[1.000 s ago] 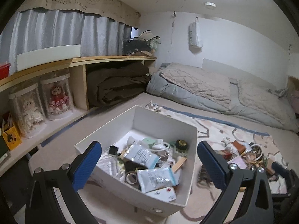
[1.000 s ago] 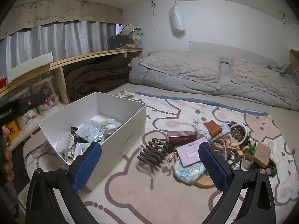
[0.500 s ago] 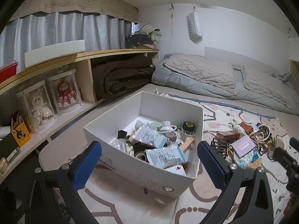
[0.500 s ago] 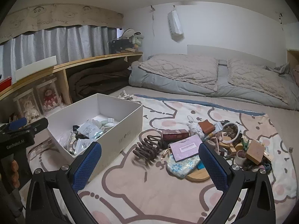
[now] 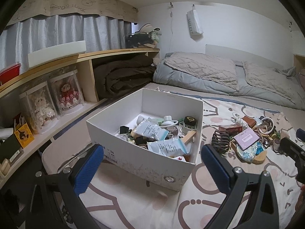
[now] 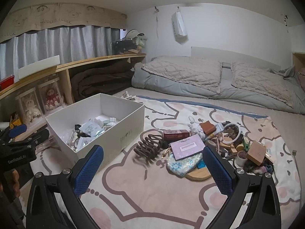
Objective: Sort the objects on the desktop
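Blue ribbed pads line both tools, and both stand spread wide with nothing between them. The left gripper (image 5: 152, 167) hangs low over the printed blanket (image 5: 144, 206), pointed at the near wall of the white box (image 5: 144, 164), which sits just ahead of its fingers. The right gripper (image 6: 152, 167) hovers level above the blanket too, its left finger (image 6: 88, 167) in front of the box's near corner and its right finger (image 6: 217, 168) overlapping the edge of the loose pile.

Inside the box, ahead of the left gripper, lie two pale printed pouches (image 5: 150, 131), a black-capped jar (image 5: 190, 121), tape rolls and smaller bits heaped together.

Ahead of the right gripper and a little to its right, the pile rests on the blanket: a brown claw clip (image 6: 150, 146) nearest the box, a purple card (image 6: 187, 147) lying on a blue patterned pouch (image 6: 183, 164), a wooden board (image 6: 198, 174) under them, a dark red box (image 6: 176, 134), a white ring (image 6: 232, 133) and a tan block (image 6: 256, 152).

Farther off, folded grey bedding (image 6: 209, 80) runs along the wall, and a wooden shelf (image 5: 80, 57) to the left holds two boxed dolls (image 5: 55, 99).

The small items at the far right of the pile are tangled and hard to tell apart. The right gripper shows only partly at the edge of the left view.
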Demonstrator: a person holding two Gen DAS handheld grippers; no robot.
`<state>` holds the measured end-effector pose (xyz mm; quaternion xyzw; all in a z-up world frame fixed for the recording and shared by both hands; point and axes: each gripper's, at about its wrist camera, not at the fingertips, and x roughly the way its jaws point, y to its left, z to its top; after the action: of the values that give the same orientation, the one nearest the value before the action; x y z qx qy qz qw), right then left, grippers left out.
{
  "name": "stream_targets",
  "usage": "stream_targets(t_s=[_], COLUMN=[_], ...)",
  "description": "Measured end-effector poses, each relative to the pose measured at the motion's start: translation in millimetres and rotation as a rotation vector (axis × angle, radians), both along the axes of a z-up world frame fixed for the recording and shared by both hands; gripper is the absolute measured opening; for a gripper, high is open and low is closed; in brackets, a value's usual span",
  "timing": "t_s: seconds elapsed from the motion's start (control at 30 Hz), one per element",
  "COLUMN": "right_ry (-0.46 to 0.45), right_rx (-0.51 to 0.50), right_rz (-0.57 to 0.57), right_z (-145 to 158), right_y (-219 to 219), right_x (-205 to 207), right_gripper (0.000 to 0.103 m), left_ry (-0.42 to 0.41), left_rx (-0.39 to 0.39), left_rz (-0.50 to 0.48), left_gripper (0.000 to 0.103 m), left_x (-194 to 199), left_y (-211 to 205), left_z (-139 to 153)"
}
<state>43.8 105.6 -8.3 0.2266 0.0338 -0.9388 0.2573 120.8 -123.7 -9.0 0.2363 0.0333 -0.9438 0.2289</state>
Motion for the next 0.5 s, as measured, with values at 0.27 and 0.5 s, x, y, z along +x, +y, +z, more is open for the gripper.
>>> stream_targets(t_s=[0.27,0.5], right_ry=[-0.004,-0.01], right_rx=[0.007,0.018], right_rz=[0.0,-0.001], right_z=[-4.8,-8.8], right_y=[2.0,1.3], right_x=[0.8,-0.6], right_gripper=[0.103,0.103], left_ry=[-0.018,-0.02], left_rx=[-0.012,-0.011], left_rz=[-0.027,-0.035], left_gripper=[0.103,0.103], left_x=[2.7,5.6], left_y=[9.8,15.4], left_z=[-7.1,-8.4])
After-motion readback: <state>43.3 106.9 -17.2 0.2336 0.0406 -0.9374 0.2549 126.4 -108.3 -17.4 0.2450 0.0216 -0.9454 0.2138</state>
